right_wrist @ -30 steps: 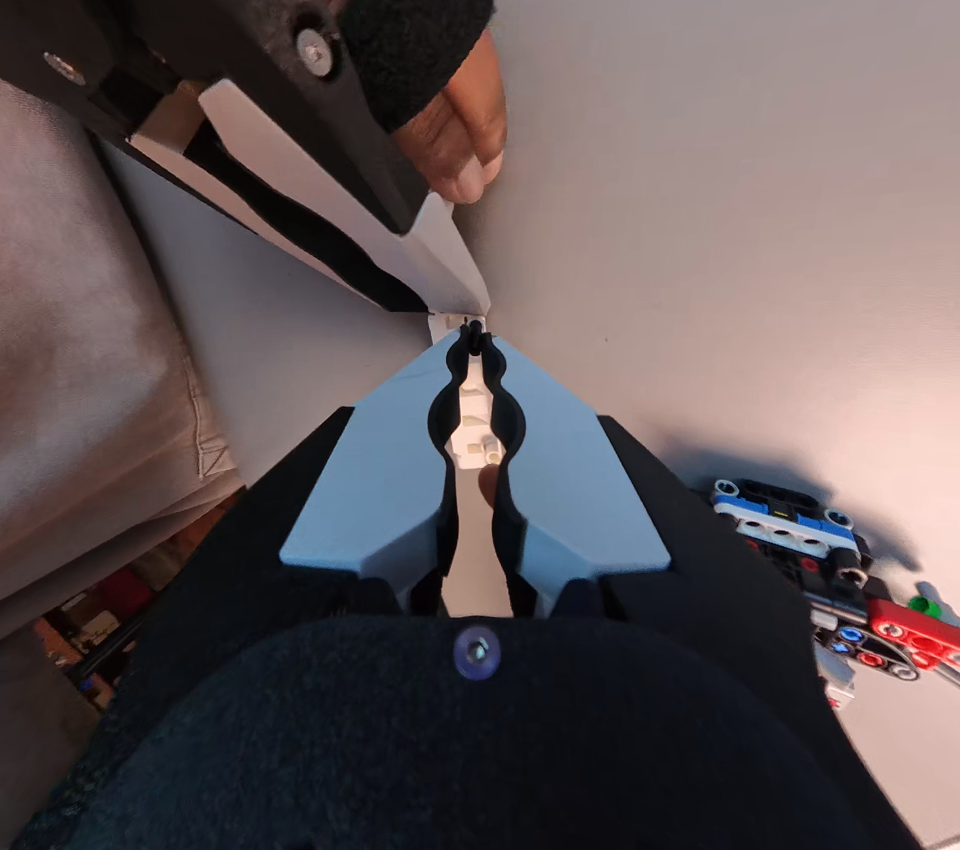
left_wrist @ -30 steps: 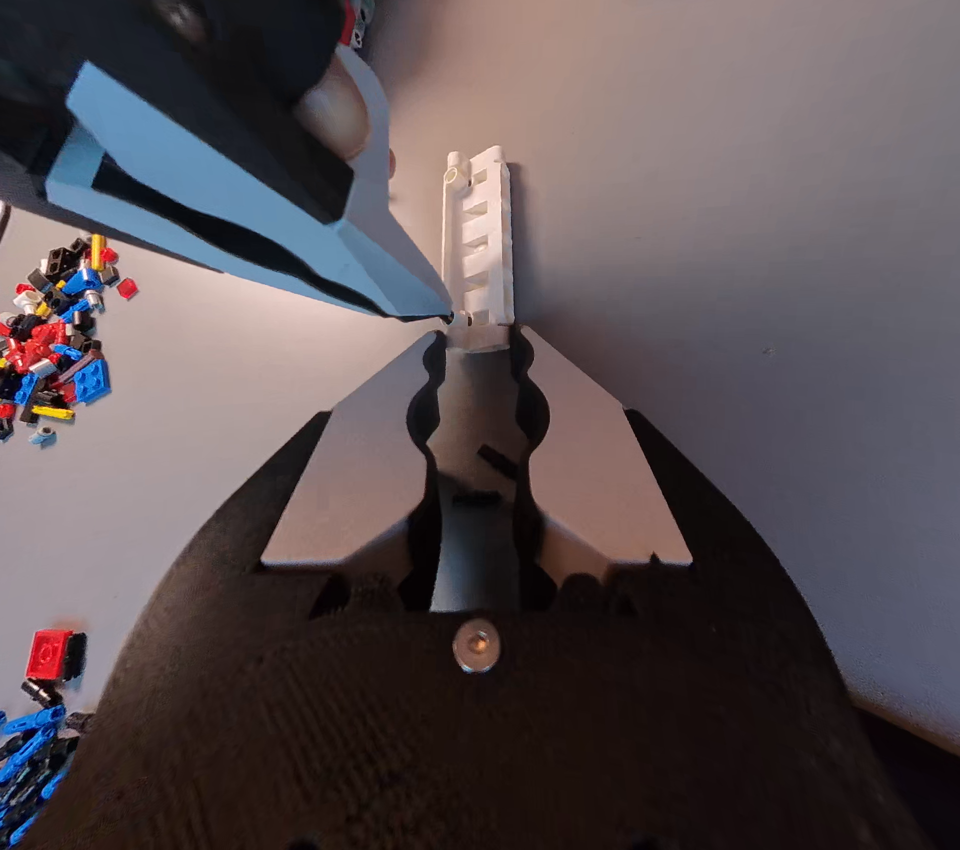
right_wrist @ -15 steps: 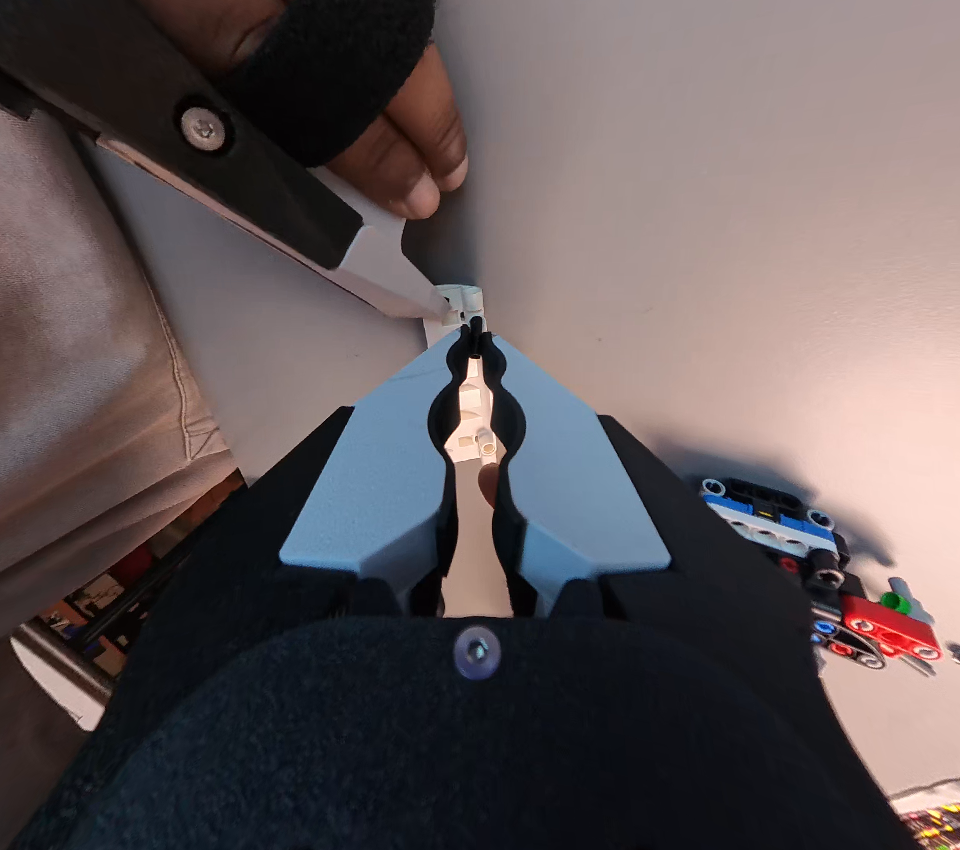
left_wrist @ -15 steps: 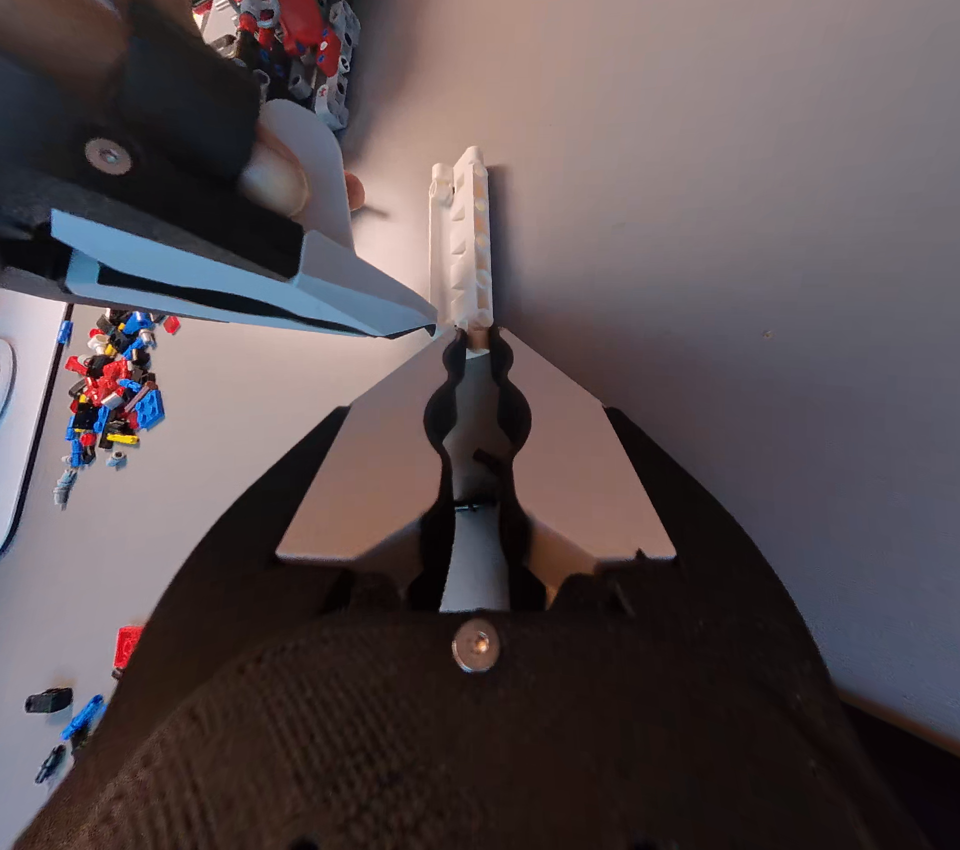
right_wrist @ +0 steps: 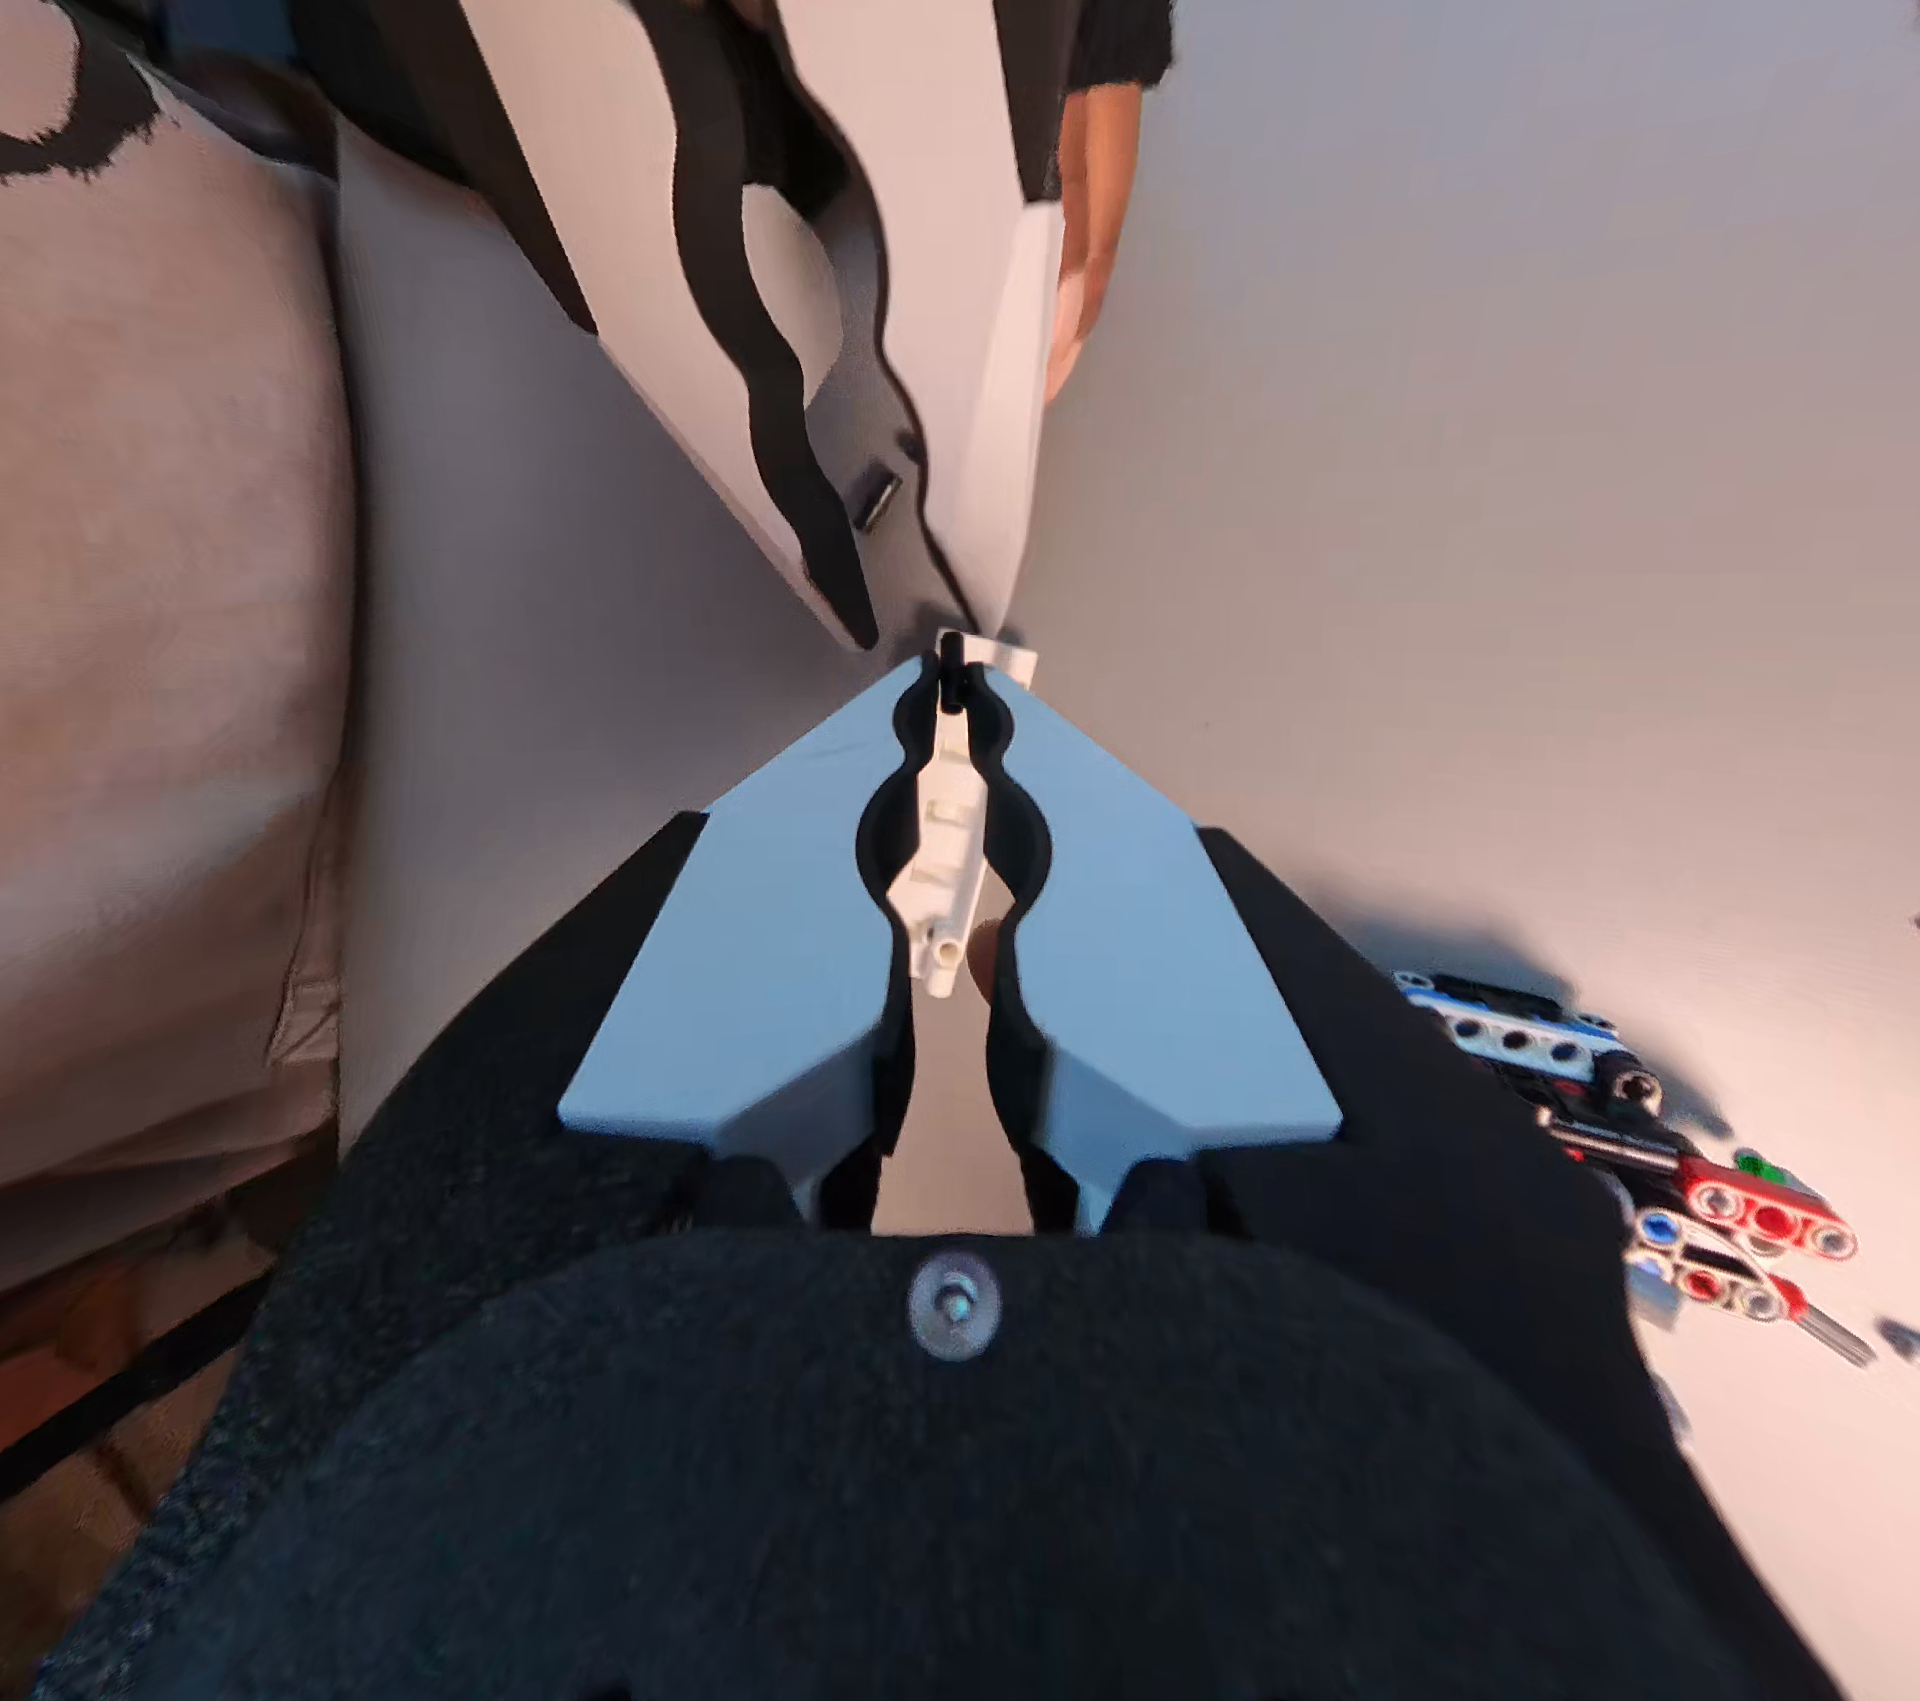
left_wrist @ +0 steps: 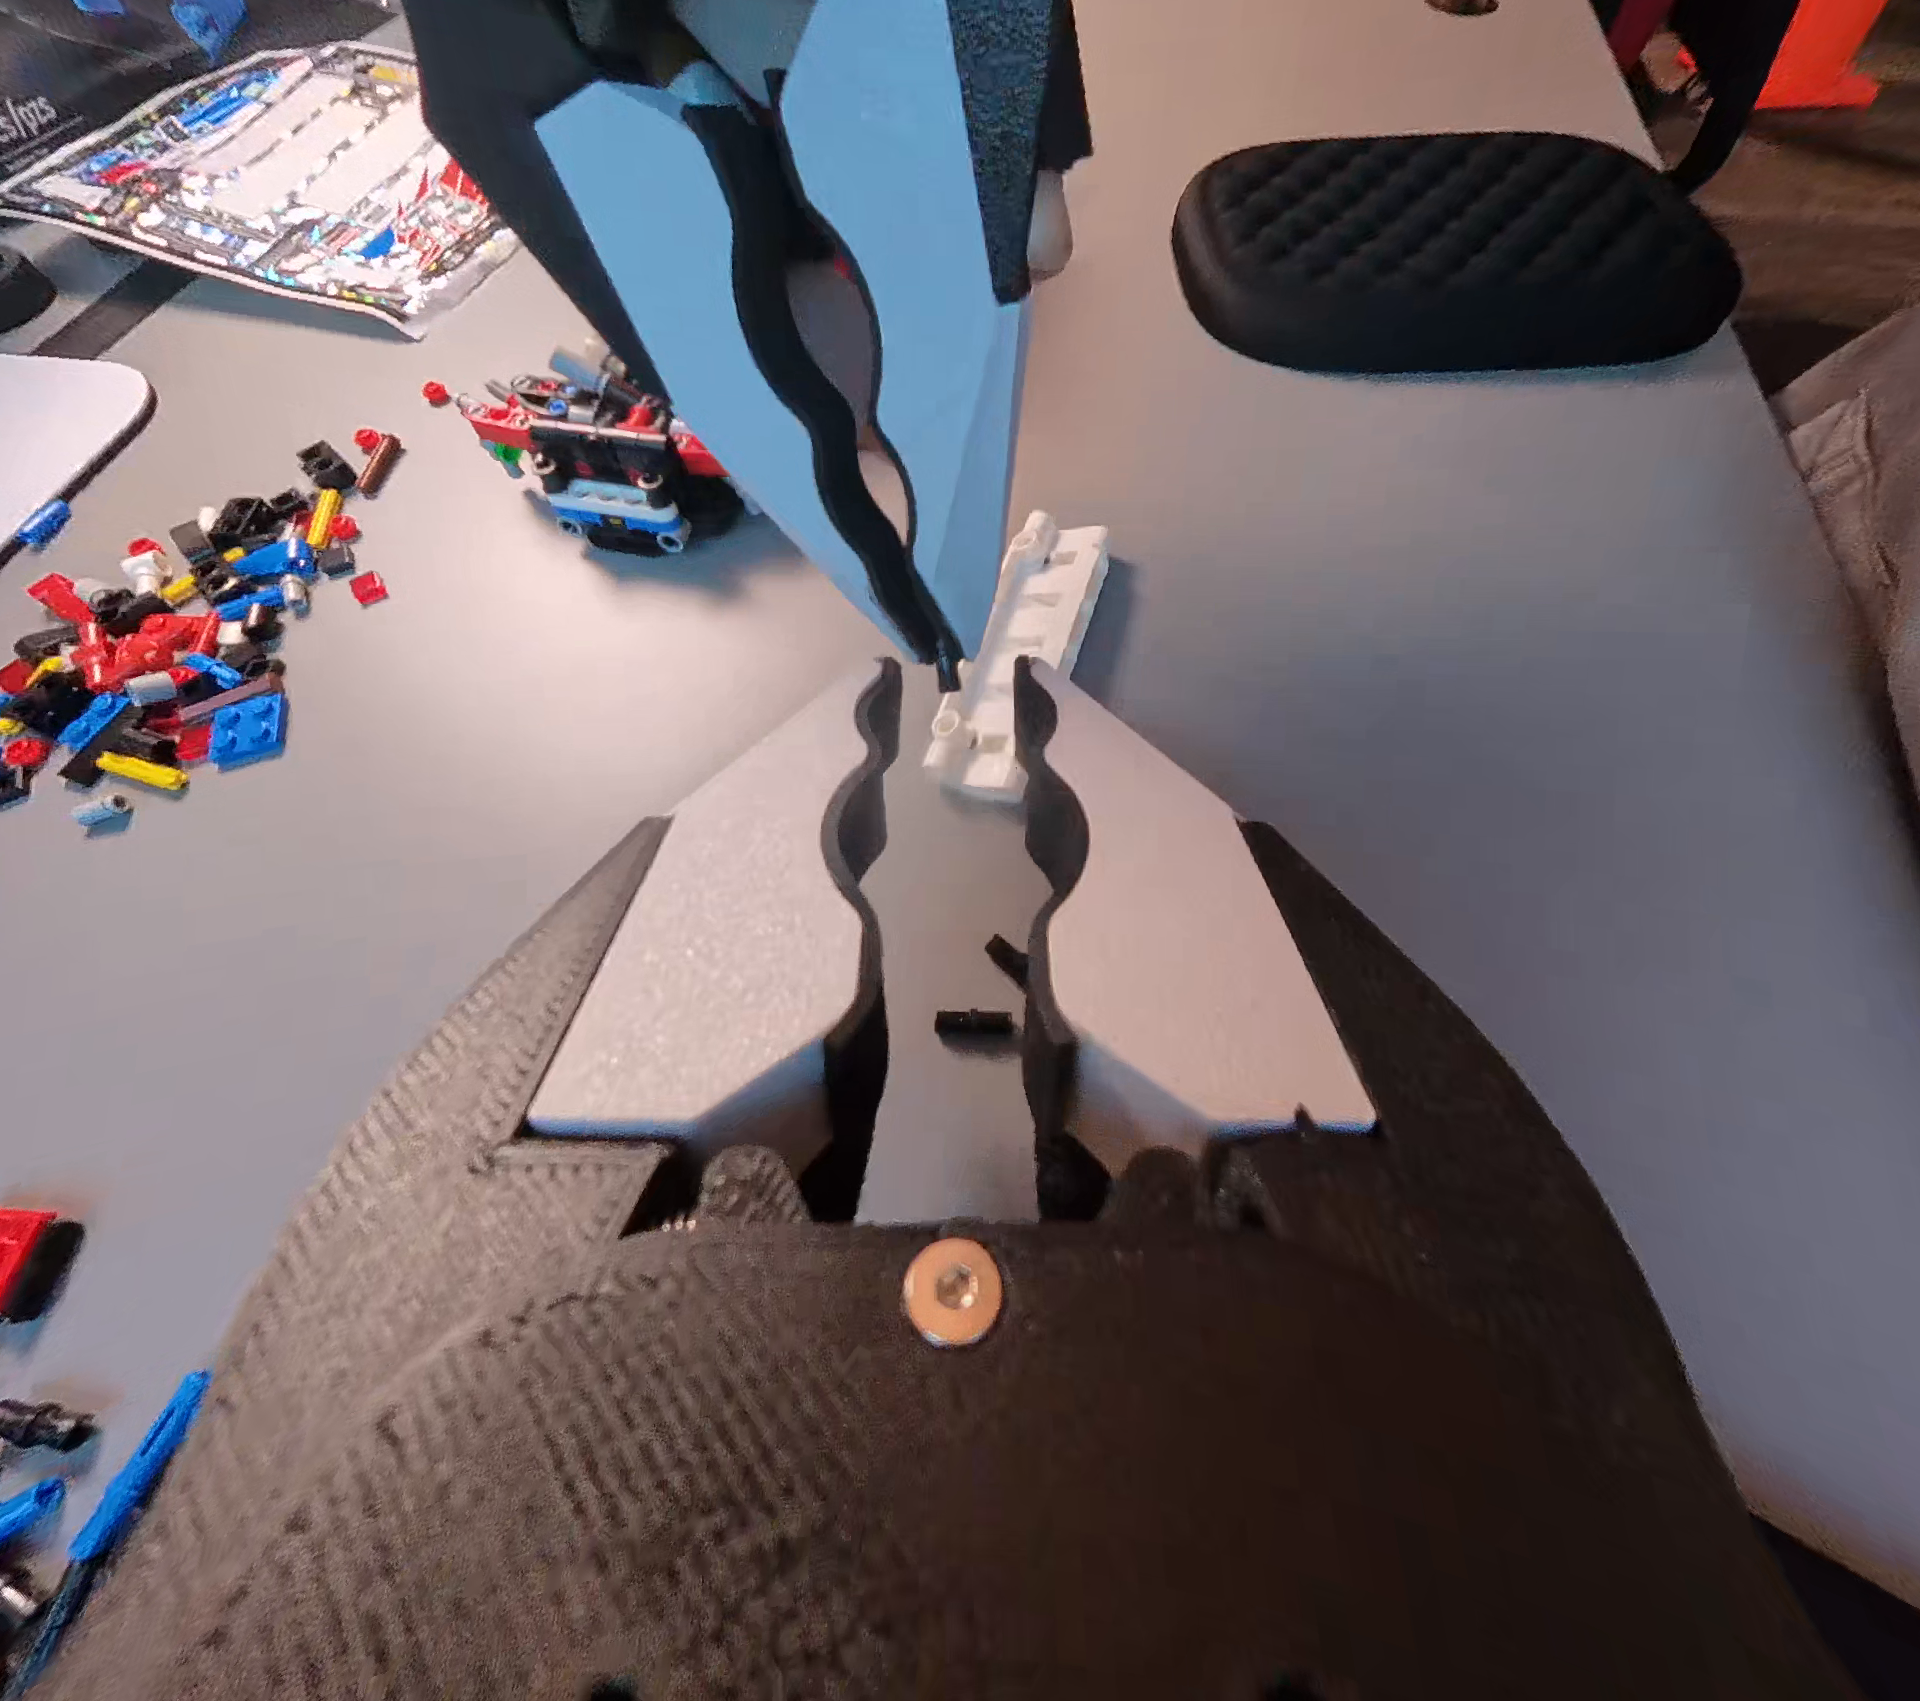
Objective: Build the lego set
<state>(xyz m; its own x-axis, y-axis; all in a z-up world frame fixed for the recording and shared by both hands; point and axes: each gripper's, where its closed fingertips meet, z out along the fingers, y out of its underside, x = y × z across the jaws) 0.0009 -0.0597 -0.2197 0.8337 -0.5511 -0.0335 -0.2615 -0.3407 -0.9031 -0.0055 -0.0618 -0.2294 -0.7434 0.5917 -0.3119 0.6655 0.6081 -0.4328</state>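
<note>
Loose bricks (left_wrist: 156,675) lie left; our right gripper (right_wrist: 951,677) pinches a black pin (right_wrist: 950,683); our left gripper (left_wrist: 951,685) gapes around the white beam (left_wrist: 1018,654), which slants toward upper right.

Right tongs (right_wrist: 951,683) pinch black pin (right_wrist: 950,672) over white beam (right_wrist: 945,851).

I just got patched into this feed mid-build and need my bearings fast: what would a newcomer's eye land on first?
Dead centre, the right gripper is shut on a small black pin, its tip at the near end of the long white ribbed Lego beam on the grey table. The left gripper is open around that end. To the left sit a scattered pile of red, blue, black and yellow bricks and a small partly built model.
</note>
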